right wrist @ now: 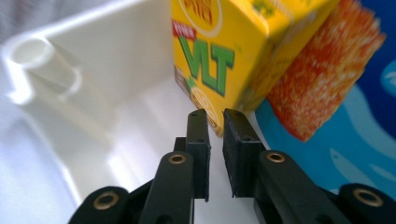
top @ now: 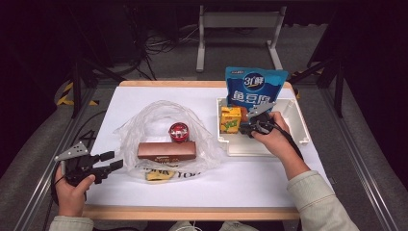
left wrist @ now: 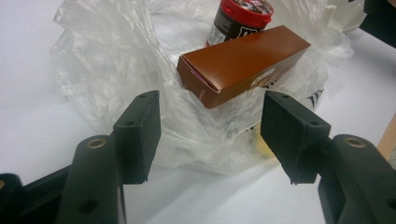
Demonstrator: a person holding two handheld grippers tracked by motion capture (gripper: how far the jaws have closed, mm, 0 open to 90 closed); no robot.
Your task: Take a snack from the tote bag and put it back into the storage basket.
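My left gripper rests open at the table's front left, its jaws aimed at a crumpled clear plastic bag. On the bag lie a long brown box and a red-lidded jar. My right gripper is inside the white bin, its jaws closed to a narrow slit with nothing between them. Just ahead of its tips stands a yellow VLT drink carton. An orange packet leans beside the carton.
A blue snack pouch stands upright at the bin's far side. A yellow item lies under the bag's near edge. The white table top has bare room in front of the bin. Metal frame legs stand beyond the table.
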